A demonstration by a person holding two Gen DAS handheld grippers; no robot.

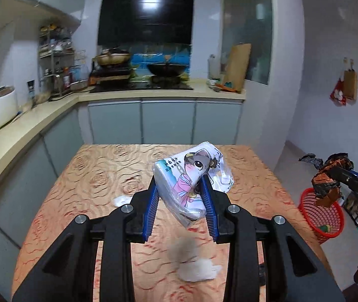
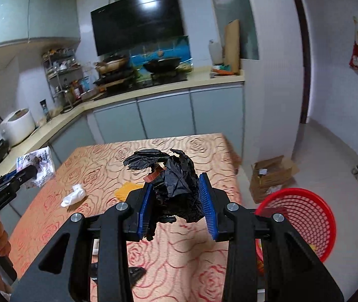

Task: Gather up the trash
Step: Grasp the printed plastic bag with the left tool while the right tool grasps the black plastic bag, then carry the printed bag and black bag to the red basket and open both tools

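Note:
My left gripper [image 1: 180,186] is shut on a white tissue pack with a cartoon print [image 1: 191,176], held above the rose-patterned table [image 1: 90,176]. The pack also shows in the right wrist view [image 2: 36,167]. My right gripper [image 2: 176,193] is shut on a crumpled black plastic bag with an orange scrap [image 2: 176,183], above the table's right part. That bundle also shows in the left wrist view [image 1: 327,178], above the red mesh basket [image 1: 322,216]. The basket stands on the floor right of the table [image 2: 304,216].
Crumpled white tissues [image 1: 122,200] [image 1: 196,269] lie on the table. One also shows in the right wrist view [image 2: 74,195], with a yellow scrap [image 2: 126,188] near it. A cardboard box [image 2: 272,176] sits on the floor beyond the basket. Kitchen counters [image 1: 27,123] run left and behind.

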